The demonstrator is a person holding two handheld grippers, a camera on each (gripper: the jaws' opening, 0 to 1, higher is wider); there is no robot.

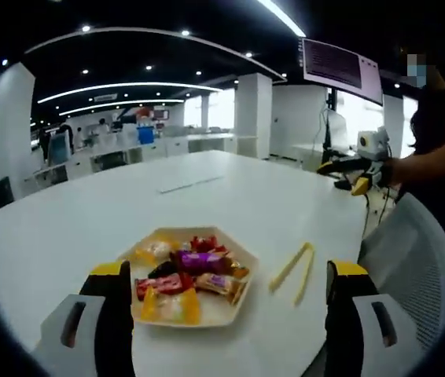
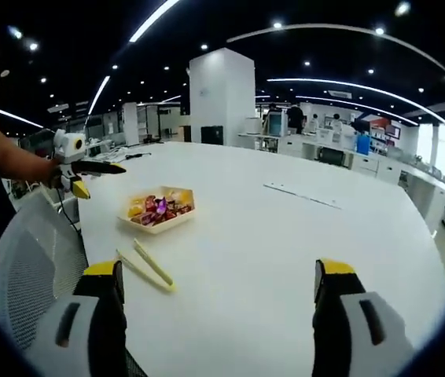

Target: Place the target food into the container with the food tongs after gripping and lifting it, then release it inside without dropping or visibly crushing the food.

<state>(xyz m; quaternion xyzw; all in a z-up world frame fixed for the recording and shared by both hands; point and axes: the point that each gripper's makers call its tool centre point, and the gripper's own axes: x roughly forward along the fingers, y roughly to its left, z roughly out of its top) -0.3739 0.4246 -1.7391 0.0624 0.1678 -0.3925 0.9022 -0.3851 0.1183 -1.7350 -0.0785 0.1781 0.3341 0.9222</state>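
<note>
Two claws open; tongs [image 1: 294, 272] beside candy tray [image 1: 230, 312]; wrapper print unreadable

In the left gripper view, a tray [image 1: 242, 263] of wrapped sweets [image 1: 187, 279] is seen on the table [image 1: 128, 212], just ahead of the left gripper [image 1: 226, 314] and nearer its left jaw; the food tongs [image 1: 295, 271] are laid on the table just right of the tray, apart from it, ahead of the gap between the widely parted jaws; the right gripper [image 1: 356, 177] is held far ahead to the right, beyond the table edge; a chair back [image 1: 415, 267] is placed right of the right jaw. In the right gripper view, the tongs [image 2: 145, 269] are found just ahead of the left jaw of the right gripper [image 2: 218, 318]; the tray [image 2: 159, 224] is set beyond them; the left gripper [image 2: 81, 169] is held further left.
</note>
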